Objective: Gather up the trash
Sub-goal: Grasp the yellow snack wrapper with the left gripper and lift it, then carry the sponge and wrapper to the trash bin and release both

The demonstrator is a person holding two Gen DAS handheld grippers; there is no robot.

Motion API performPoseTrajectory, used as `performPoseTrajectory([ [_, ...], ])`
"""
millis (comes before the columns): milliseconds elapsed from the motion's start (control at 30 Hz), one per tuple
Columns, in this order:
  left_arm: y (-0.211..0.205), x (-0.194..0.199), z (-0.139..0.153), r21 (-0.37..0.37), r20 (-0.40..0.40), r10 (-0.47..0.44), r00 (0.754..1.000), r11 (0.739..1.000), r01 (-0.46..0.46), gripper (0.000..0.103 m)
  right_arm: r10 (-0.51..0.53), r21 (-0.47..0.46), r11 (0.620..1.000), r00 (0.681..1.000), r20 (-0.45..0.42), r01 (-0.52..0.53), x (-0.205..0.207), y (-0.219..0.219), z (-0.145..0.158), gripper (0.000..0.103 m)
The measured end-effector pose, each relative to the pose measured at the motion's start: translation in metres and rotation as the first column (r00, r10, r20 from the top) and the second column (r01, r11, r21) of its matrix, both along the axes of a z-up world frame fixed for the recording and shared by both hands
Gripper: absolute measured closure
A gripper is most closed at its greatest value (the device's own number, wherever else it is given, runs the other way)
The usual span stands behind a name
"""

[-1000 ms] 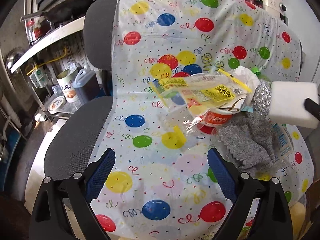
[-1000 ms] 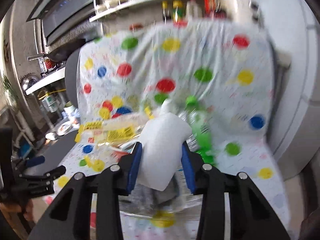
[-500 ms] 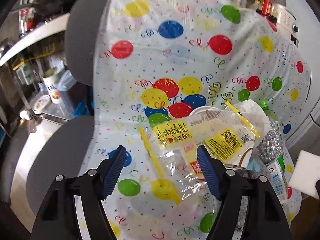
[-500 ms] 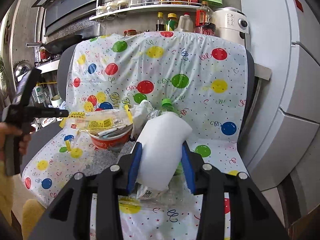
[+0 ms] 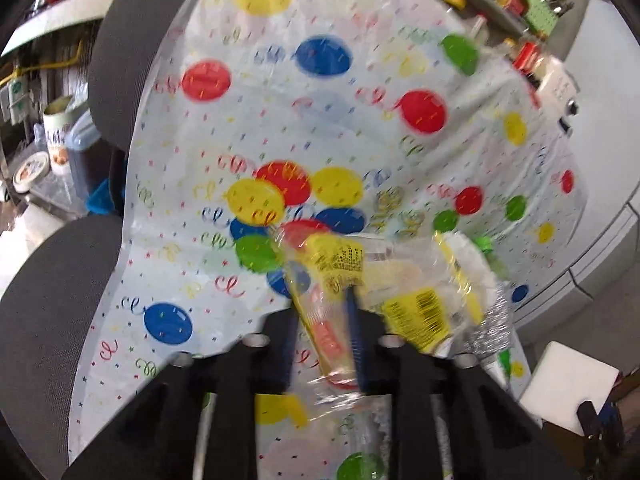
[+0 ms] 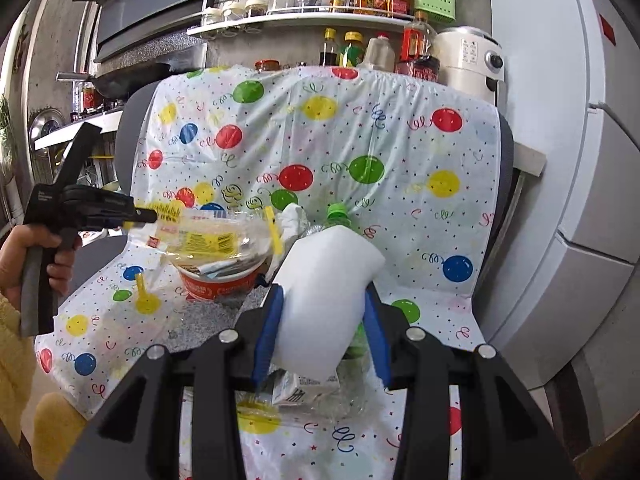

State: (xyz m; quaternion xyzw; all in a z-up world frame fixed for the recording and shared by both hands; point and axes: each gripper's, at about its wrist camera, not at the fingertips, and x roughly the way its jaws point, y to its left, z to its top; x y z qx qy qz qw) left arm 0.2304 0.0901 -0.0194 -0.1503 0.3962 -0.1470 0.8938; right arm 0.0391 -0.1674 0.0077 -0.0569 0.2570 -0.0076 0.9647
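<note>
A grey chair (image 6: pixel 132 120) fills both views, its back and seat draped in a white plastic sheet (image 6: pixel 360 140) printed with coloured balloons. Behind it a wall shelf (image 6: pixel 304 20) carries bottles and jars, and a pale fridge (image 6: pixel 600 200) stands at the right. The trash lies heaped in the middle of the seat: an orange-red paper bowl (image 6: pixel 218 284) stuffed with scraps, a grey cloth (image 6: pixel 208 320) spread under and in front of it, a crumpled white tissue (image 6: pixel 294 216) behind, and a plastic bottle with a green cap (image 6: pixel 338 212) beside the tissue. A clear plastic bag (image 6: pixel 208 236) with yellow labels and a yellow zip strip lies across the top of the bowl. The right tool (image 6: pixel 322 336) grips a white foam block (image 6: pixel 324 300), its blue pads pressed on the block's two sides, held above the front of the heap. The left tool (image 5: pixel 320 344), held in a hand (image 6: pixel 24 256) at the left edge of the right wrist view, has just been closing and its jaws now pinch the left end of the clear plastic bag, the film bunched between the blue pads (image 5: pixel 354 328). The left wrist view is blurred.
</note>
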Motion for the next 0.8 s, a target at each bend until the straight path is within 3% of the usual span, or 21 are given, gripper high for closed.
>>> performPoseTrajectory([
  [167,-0.011,-0.031,0.038,-0.011,0.161,-0.022,0.987,1.000,0.024,0.099,-0.012,0.001,1.000,0.999,0.053,0.012,-0.012,-0.003,0.013,0.064],
  [267,-0.019,-0.059,0.066,-0.014,0.271,-0.045,0.962,0.999,0.051,0.099,-0.031,0.018,0.999,0.996,0.086,0.029,-0.023,-0.012,0.026,0.064],
  [433,-0.040,-0.103,0.100,-0.006,0.360,-0.125,0.925,0.991,0.136,0.102,-0.081,0.073,0.995,0.990,0.117,0.073,-0.042,-0.036,0.042,0.064],
  [533,-0.067,-0.136,0.118,0.036,0.413,-0.206,0.887,0.977,0.210,0.102,-0.130,0.090,0.989,0.983,0.126,0.119,-0.059,-0.057,0.046,0.064],
  [667,-0.110,-0.169,0.131,0.054,0.447,-0.331,0.831,0.937,0.345,0.102,-0.206,0.107,0.975,0.971,0.121,0.194,-0.088,-0.090,0.045,0.064],
  [800,-0.168,-0.204,0.132,0.058,0.448,-0.473,0.759,0.862,0.504,0.102,-0.311,0.099,0.949,0.944,0.110,0.300,-0.129,-0.128,0.040,0.064],
])
